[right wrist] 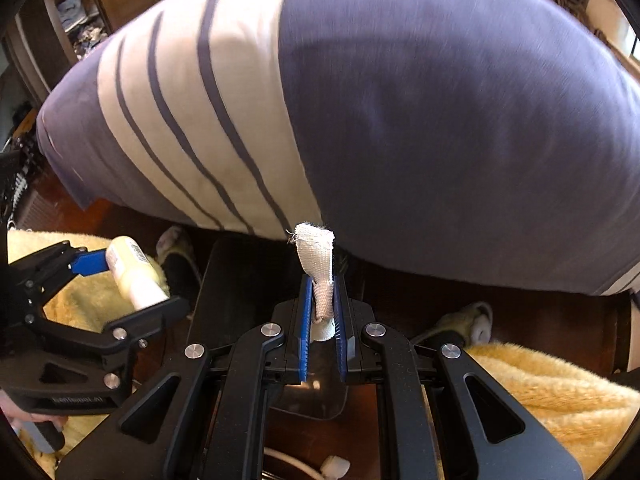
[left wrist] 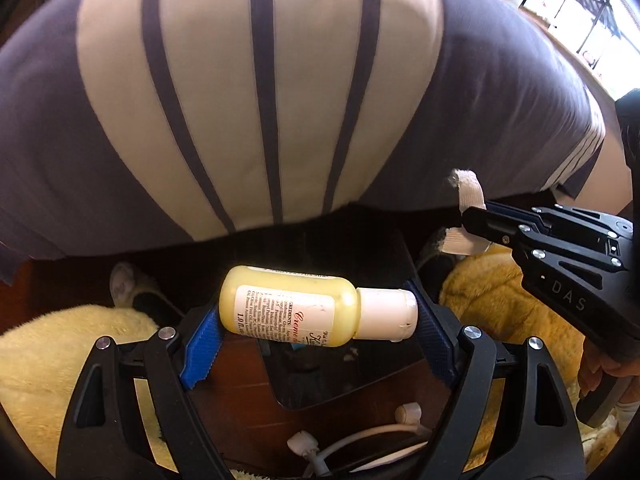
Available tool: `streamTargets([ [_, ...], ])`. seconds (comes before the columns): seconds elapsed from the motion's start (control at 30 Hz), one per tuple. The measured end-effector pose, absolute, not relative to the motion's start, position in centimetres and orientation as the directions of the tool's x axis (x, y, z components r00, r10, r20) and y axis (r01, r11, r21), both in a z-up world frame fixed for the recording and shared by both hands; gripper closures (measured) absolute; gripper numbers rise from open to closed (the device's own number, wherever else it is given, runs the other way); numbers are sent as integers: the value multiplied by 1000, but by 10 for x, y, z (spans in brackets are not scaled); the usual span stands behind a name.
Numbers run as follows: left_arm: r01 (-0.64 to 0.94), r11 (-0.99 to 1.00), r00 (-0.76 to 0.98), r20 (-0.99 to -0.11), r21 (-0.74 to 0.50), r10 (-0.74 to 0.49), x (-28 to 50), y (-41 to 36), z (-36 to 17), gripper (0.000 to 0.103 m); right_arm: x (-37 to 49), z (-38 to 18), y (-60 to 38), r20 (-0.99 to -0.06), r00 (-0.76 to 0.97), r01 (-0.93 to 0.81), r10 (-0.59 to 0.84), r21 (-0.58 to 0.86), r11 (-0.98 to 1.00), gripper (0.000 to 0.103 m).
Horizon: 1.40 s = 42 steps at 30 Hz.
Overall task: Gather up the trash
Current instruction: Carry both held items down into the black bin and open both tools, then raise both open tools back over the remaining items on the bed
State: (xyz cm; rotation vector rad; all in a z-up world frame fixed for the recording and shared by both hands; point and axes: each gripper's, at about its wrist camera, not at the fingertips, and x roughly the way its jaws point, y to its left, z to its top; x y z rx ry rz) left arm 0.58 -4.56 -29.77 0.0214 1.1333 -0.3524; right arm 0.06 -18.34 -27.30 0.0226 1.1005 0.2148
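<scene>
Left tongs [left wrist: 318,320] spread wide w/ blue ribbed pads [left wrist: 200,350] pinching a small pale-yellow plastic lotion bottle w/ white cap [left wrist: 316,306] end to end, lying crosswise; base against the pad on the left, cap against the pad on the right; printed label faces the camera. In the right wrist view the same bottle [right wrist: 134,274] shows at far left, clamped in the left tongs [right wrist: 132,280].

Right tongs [right wrist: 323,312] pressed nearly together on a short strip of white woven gauze-like fabric [right wrist: 320,264]; upper end sticks up past the fingertips w/ a frayed top, lower end pokes out below the pads. From the left wrist view the strip [left wrist: 468,194] sits in the right tongs [left wrist: 466,216] at right; part of a hand [left wrist: 600,376] grips the handle below.

Ahead of both: large bed w/ purple-grey cover w/ cream panel and dark stripes [left wrist: 256,92], filling the top of both views. Below: dark wood floor [right wrist: 420,292]; fluffy yellow fabric [right wrist: 552,388] on both sides; a dark flat object under the bottle, can't tell what; white cable w/ plug [left wrist: 304,442] near the bottom edge; a pale slipper [right wrist: 176,252] by the bed edge, another [right wrist: 476,322] at right.
</scene>
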Motion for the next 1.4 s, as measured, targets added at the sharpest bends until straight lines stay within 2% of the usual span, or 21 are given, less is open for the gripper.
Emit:
streamTargets([
  [0.3, 285, 942, 250, -935, -176, -250, 13, -49, -342, 23, 18, -312, -182, -907, 316, -129, 279, 250, 960, 91],
  [0.6, 288, 940, 203, -947, -184, -248, 21, -50, -356, 23, 26, -322, -170, -920, 278, -141, 275, 245, 959, 89],
  [0.63, 286, 940, 199, -948, -187, -250, 22, -49, -358, 23, 28, -324, -172, -920, 278, -137, 276, 247, 959, 84],
  [0.73, 284, 940, 199, -947, -191, -253, 24, -50, -357, 22, 30, -322, -173, -916, 286, -129, 283, 256, 958, 59],
  [0.83, 286, 939, 213, -943, -189, -255, 23, -49, -352, 10, 31, -319, -175, -912, 293, -120, 286, 261, 958, 57],
  [0.9, 288, 940, 229, -940, -184, -254, 23, -49, -346, 8, 31, -314, -177, -909, 307, -114, 282, 259, 959, 54],
  [1.13, 281, 944, 281, -926, -172, -252, 21, -44, -320, 8, 27, -283, -195, -885, 407, -73, 226, 215, 974, 18],
  [1.4, 271, 954, 413, -881, -125, -232, 21, -36, -266, 8, 23, -243, -206, -841, 512, -69, 177, 164, 984, 10],
])
